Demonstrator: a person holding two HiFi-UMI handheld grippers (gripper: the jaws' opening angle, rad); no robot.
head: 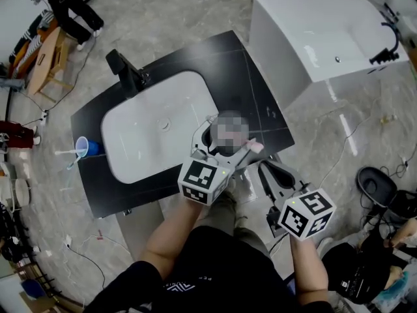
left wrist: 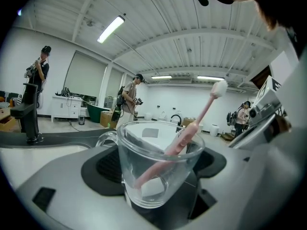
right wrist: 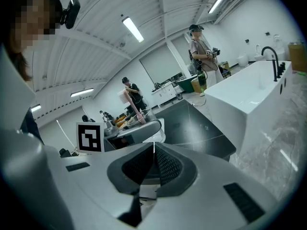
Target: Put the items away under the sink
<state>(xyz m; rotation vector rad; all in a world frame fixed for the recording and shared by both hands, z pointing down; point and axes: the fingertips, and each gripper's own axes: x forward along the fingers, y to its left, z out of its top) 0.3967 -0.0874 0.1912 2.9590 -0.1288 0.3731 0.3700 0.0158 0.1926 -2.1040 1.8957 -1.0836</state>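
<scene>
Glass mug (left wrist: 158,176) is being clamped across its walls by the left gripper (left wrist: 160,169), above the front edge of the dark vanity top (head: 260,90). A pink toothbrush (left wrist: 192,133) is leaning loose inside. The mug is likely fragile and slippery, so keeping it upright seems best. The right gripper (right wrist: 153,164) is hanging with its jaws together, empty.

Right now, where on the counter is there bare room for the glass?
The black counter right of the white basin is bare. The blue cup crowds the left end; the faucet stands behind the basin.
</scene>
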